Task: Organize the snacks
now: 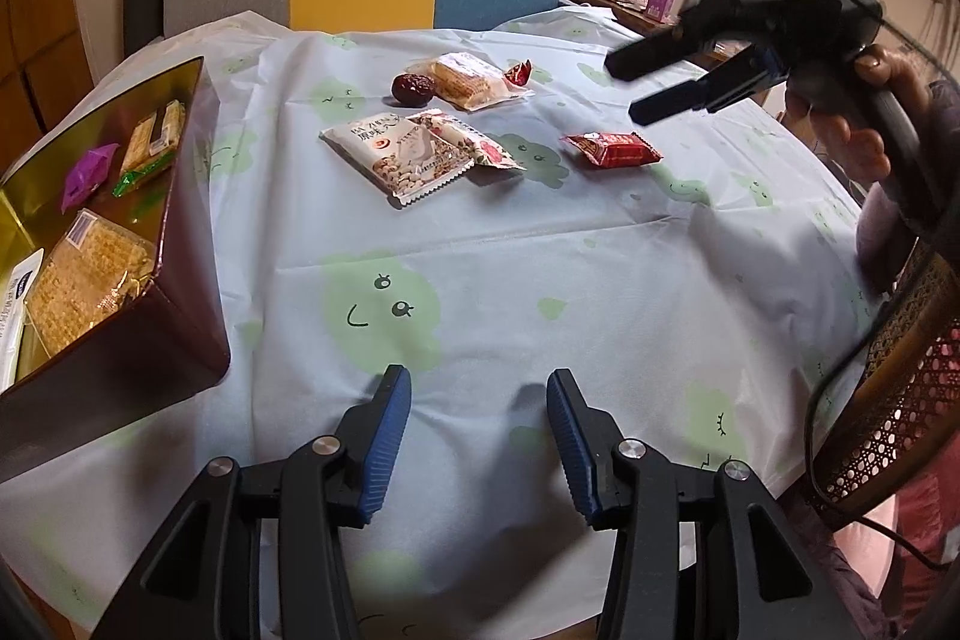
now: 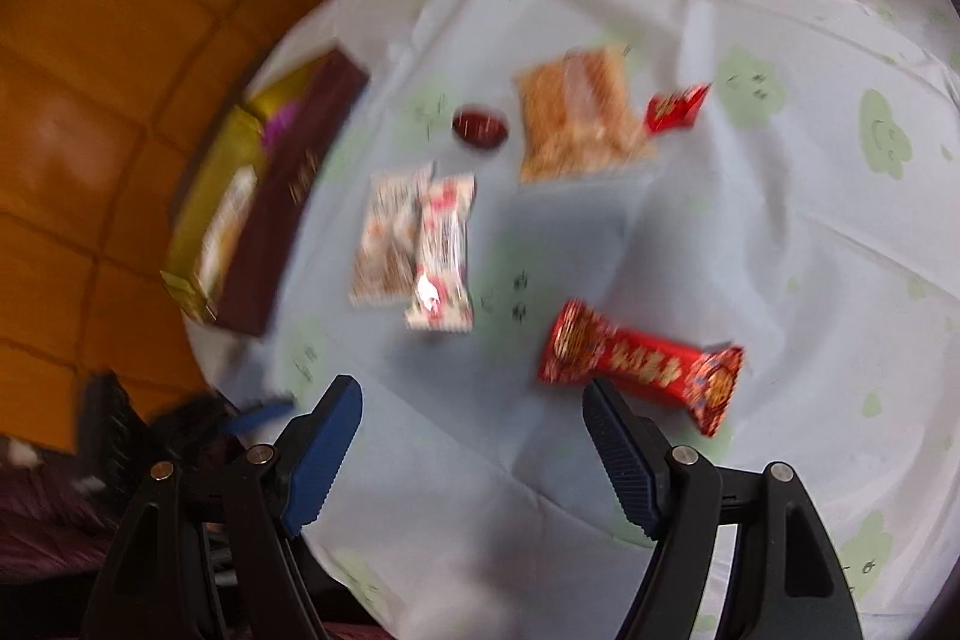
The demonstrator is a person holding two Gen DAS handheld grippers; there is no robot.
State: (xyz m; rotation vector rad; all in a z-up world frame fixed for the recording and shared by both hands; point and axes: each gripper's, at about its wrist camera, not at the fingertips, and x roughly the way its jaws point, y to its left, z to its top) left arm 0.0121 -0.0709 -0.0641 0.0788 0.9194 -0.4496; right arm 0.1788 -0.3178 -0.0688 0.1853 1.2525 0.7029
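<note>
Jaws apart, both grippers (image 1: 479,388) (image 2: 473,394) down-tilted

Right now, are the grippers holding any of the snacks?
No. The left gripper and the right gripper are both open and empty. The snacks, like the red packet, lie on the tablecloth.

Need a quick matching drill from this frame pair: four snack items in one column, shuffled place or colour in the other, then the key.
Items:
1. purple candy
2. dried red date
3. long red packet
4. small red candy

Descriptions:
A. on the cloth, just left of the clear-wrapped wafer
B. inside the gold-lined box
C. on the cloth, nearest the right tongs
D. on the cloth, just right of the clear-wrapped wafer

Pairs: 1-B, 2-A, 3-C, 4-D
</note>
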